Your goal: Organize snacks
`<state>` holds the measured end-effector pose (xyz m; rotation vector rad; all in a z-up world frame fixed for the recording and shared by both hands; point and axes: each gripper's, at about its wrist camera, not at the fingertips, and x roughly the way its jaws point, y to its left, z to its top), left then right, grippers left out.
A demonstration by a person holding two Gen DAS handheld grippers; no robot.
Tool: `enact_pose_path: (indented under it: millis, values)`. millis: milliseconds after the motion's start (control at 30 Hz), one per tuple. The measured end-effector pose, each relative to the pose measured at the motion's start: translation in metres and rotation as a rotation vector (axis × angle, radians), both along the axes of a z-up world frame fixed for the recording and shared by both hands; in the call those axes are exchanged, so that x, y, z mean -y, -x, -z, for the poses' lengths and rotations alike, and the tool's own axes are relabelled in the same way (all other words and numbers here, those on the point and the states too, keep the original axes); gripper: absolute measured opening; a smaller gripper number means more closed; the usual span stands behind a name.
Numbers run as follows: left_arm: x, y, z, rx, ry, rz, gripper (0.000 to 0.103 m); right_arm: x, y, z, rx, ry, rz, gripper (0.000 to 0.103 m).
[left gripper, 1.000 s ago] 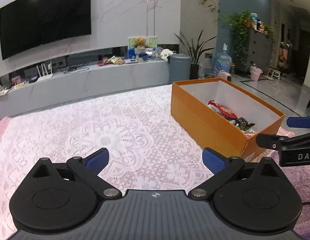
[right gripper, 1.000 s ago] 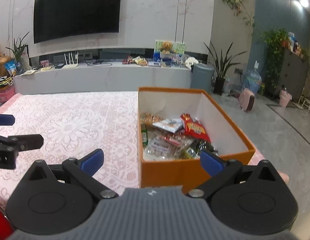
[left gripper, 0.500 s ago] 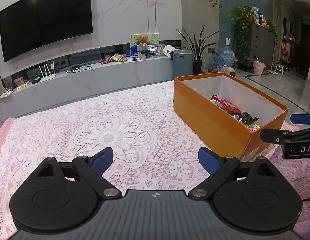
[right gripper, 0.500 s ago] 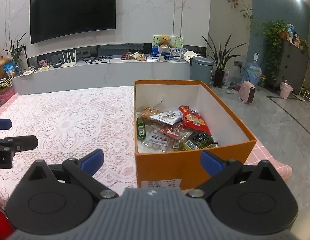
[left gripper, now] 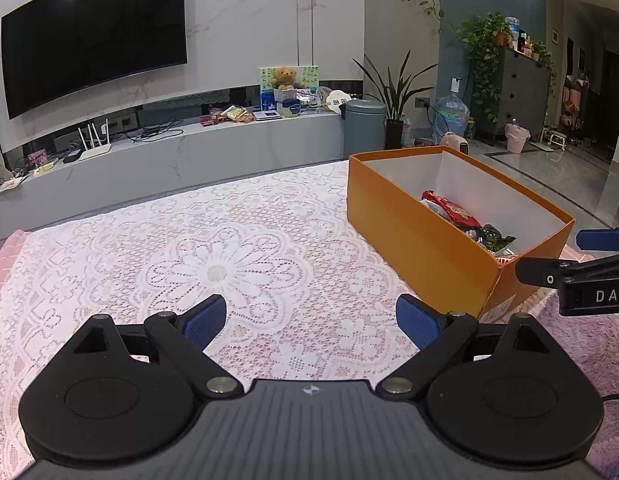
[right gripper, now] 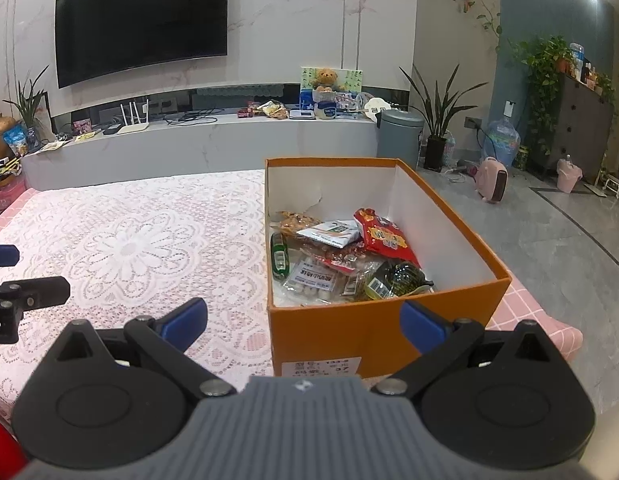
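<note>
**Both claws back away from a filled box**

Living-room surroundings frame the scene: a wall television, a long grey console and potted plants behind a table (left gripper: 237,248) spread with white lace over pink cloth. On its right side stands one orange box (right gripper: 373,328), open at the top.

Over the last second both cameras have drawn back and levelled, so the box now sits farther off and lower in each view. The left claw (left gripper: 311,320) hovers over bare lace with its blue pads wide apart and nothing between them. The right claw (right gripper: 303,320) hangs in front of the box's near wall, likewise spread and empty. That retreat suggests the sorting is at or close to its end, since no loose snack shows on the lace.

Inside the box lie the snacks (right gripper: 341,252): one red bag, one green tube, one dark green packet and one white packet can be made out; the rest overlap too much to count.
</note>
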<state>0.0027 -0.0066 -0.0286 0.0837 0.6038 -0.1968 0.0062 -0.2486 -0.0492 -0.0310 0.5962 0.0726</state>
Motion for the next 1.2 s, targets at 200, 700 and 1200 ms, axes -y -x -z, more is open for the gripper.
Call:
enact_pose_path:
  millis: [200, 700, 1200]
  values:
    - [-0.0033, 0.0021, -0.0016, -0.002, 0.005, -0.022, 0.103, -0.0014, 0.0002, 0.0008, 0.003, 0.005, -0.008, 0.1]
    - [-0.0058, 0.0044, -0.0036, 0.012, 0.015, -0.054, 0.103, -0.0046, 0.0017, 0.0018, -0.012, 0.023, -0.014, 0.1]
    - [-0.0095, 0.0058, -0.0012, 0.01, 0.056, -0.094, 0.101, -0.0059, 0.0033, 0.0033, -0.026, 0.023, -0.019, 0.1]
